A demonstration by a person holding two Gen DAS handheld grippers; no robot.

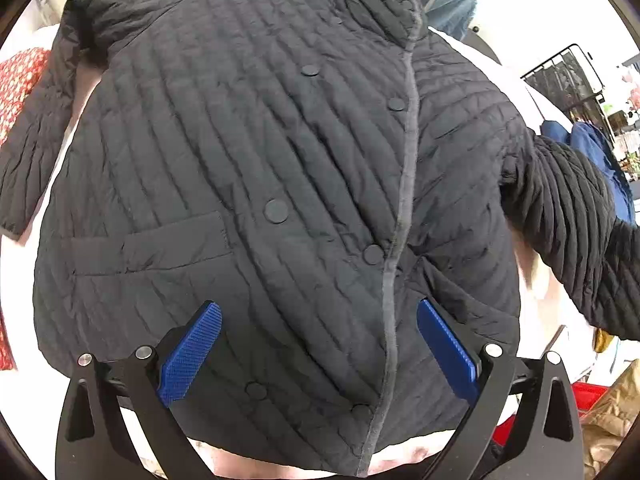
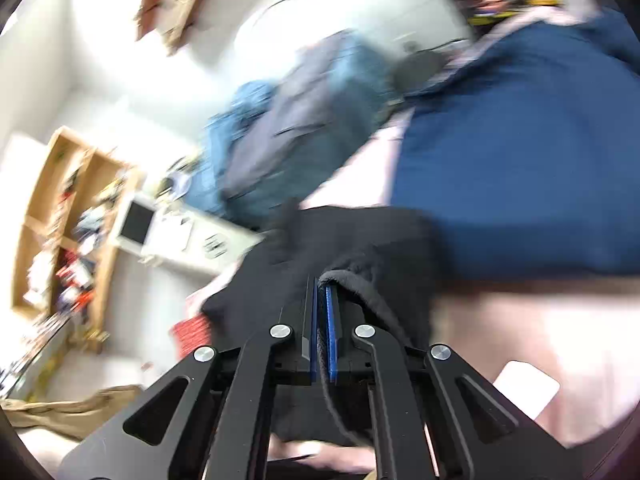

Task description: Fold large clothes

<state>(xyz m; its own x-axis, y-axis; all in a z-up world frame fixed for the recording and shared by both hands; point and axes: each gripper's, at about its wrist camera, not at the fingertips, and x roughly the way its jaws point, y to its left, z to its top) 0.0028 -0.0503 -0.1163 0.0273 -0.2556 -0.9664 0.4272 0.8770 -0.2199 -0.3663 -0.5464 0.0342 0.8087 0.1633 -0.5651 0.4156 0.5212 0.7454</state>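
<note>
A black quilted jacket (image 1: 260, 152) lies front-up and buttoned on a pale surface, collar at the far end. My left gripper (image 1: 318, 308) hovers over its near hem, pointing steeply down, its blue pads wide apart and nothing between them. The jacket's right sleeve (image 1: 568, 216) stretches off toward the right edge of the left wrist view. In the blurred right wrist view, my right gripper (image 2: 321, 284) is shut on a fold of the black fabric (image 2: 360, 240), which drapes over and around the fingers. Which part of the jacket this fold is I cannot tell.
A dark blue garment (image 2: 520, 160) and a teal and grey clothes pile (image 2: 288, 132) lie beyond the jacket. A red patterned cloth (image 1: 20, 80) sits at the left. A wooden shelf (image 2: 64, 216) stands by the wall, with tan fabric (image 1: 612, 420) and a red box (image 1: 588, 394) low at the right.
</note>
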